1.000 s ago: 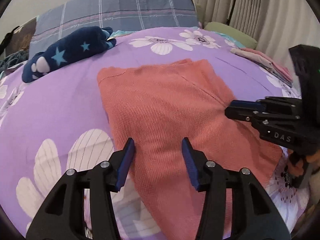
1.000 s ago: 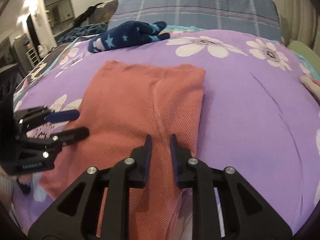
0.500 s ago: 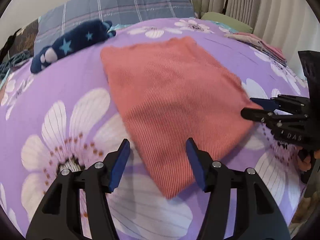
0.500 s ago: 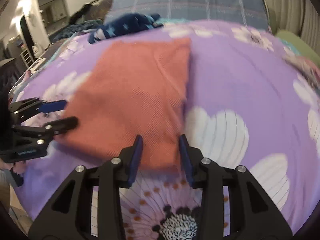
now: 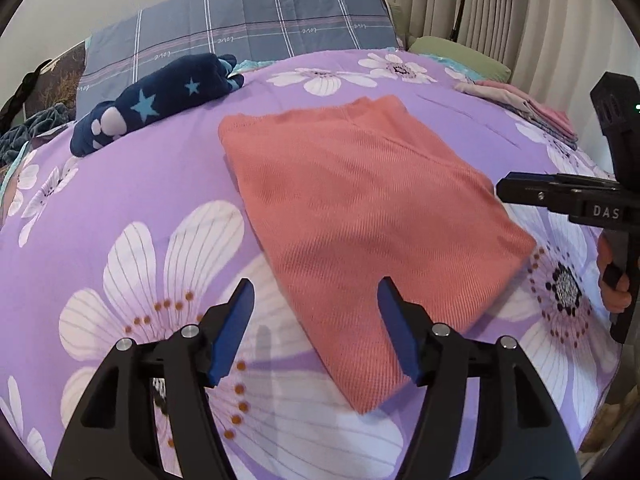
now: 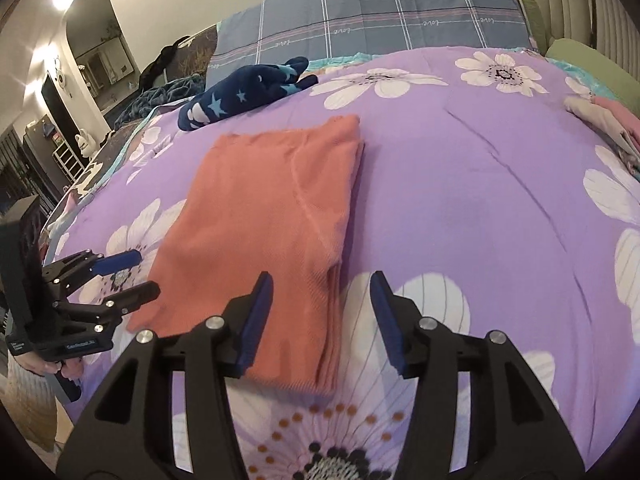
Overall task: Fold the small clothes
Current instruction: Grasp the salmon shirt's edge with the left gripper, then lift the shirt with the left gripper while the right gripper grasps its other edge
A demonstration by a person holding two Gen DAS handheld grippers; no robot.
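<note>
Purple floral bedspread (image 5: 168,184) covers the bed I am working over, with a grey-blue plaid pillow (image 5: 240,24) at the head and pale curtains (image 5: 520,12) to the right. On my feeds the folded coral knit garment (image 5: 360,216) lies flat near the middle of the bedspread, its layered edges stacked along the right side in the right wrist view (image 6: 264,220). My left tongs (image 5: 316,320) stand wide apart and grip nothing; the near corner of the garment lies between and below the blue pads (image 5: 236,328). My right tongs (image 6: 320,316) are likewise spread wide and hold nothing, poised over the garment's near right edge. Each tool shows in the other's view, beside the garment. A navy plush toy with light blue stars (image 5: 156,100) rests near the pillow, well apart from the garment. A stack of folded pink and grey clothes (image 5: 524,108) sits at the right edge of the bed
</note>
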